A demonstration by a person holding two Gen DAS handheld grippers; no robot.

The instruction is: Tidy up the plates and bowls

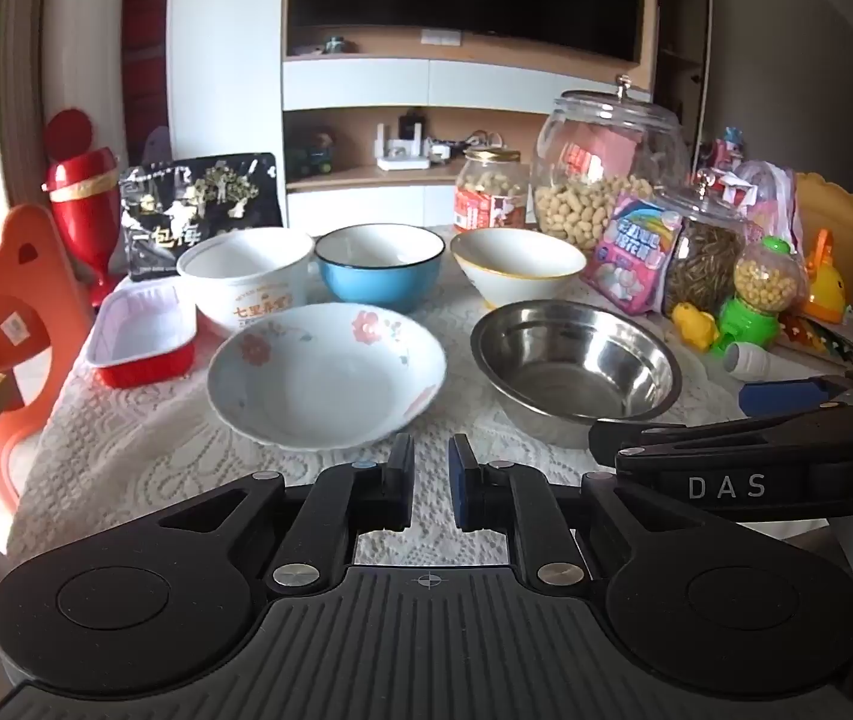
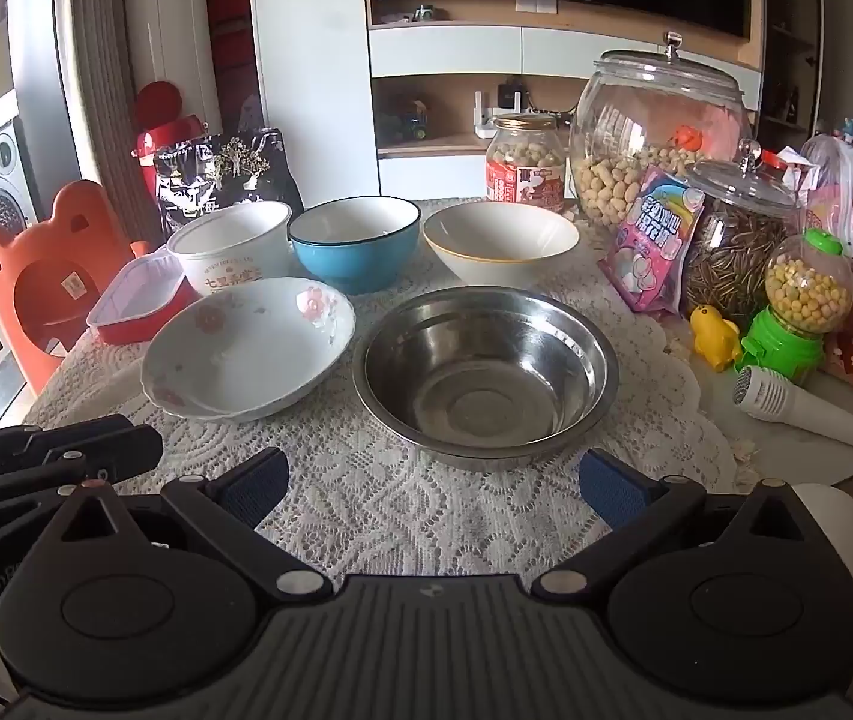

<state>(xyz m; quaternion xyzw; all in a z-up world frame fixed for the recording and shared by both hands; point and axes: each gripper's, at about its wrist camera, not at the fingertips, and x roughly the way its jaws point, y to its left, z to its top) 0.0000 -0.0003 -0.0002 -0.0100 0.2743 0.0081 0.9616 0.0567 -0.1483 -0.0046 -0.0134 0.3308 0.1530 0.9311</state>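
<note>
The left gripper (image 1: 431, 459) has its jaws drawn nearly together on nothing, tilted down just short of the white floral ceramic dish (image 1: 326, 375). The right gripper (image 2: 433, 483) stands spread wide and empty before the round stainless steel bowl (image 2: 485, 375). Bare lace tablecloth (image 2: 366, 498) lies between jaws and rims. The two dishes sit just beside each other; three bowls line up behind.
</note>
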